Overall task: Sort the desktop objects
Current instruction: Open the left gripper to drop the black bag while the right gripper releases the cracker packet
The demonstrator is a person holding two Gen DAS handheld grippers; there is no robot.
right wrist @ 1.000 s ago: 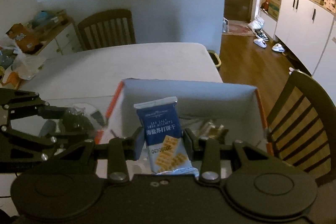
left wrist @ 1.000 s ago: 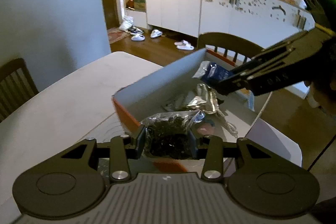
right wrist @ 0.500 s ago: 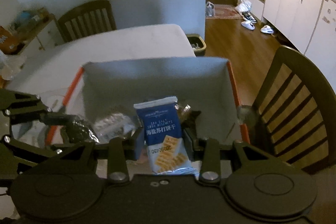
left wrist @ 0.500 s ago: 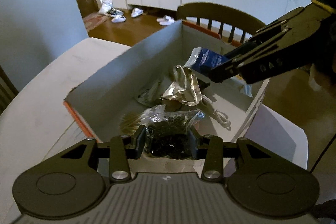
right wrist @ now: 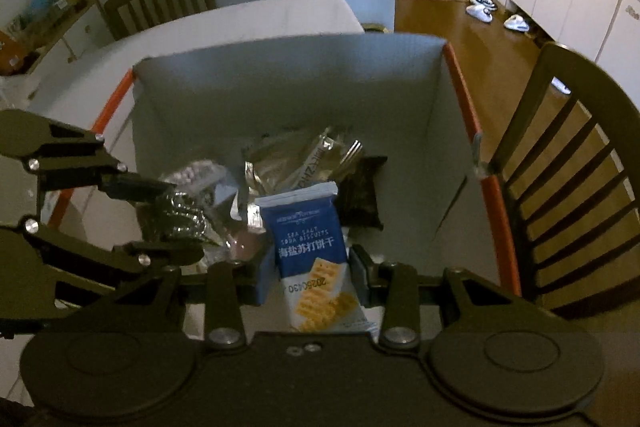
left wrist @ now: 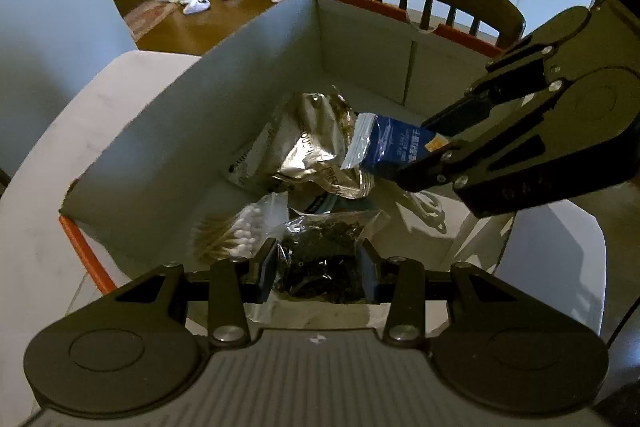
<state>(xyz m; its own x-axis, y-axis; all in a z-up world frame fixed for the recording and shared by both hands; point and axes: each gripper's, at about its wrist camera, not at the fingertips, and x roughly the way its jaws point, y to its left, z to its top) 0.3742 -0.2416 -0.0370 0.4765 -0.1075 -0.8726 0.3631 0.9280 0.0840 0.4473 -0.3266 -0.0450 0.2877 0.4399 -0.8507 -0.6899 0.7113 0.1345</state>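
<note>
Deposit step: left hand-held gripper [left wrist: 318, 269] clamps a clear bag of dark bits [left wrist: 324, 247]; right hand-held gripper [right wrist: 310, 275] clamps the biscuit packet [right wrist: 310, 247], both over the box [right wrist: 280, 83]. Next, likely: release inside.

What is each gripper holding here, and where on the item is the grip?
Left gripper pinches a clear bag of dark bits across its lower half. Right gripper clamps the blue biscuit packet across its middle. Both hang over the open box.

Matte black grippers [left wrist: 318, 269], silver screws, blue-padded jaws.
</note>
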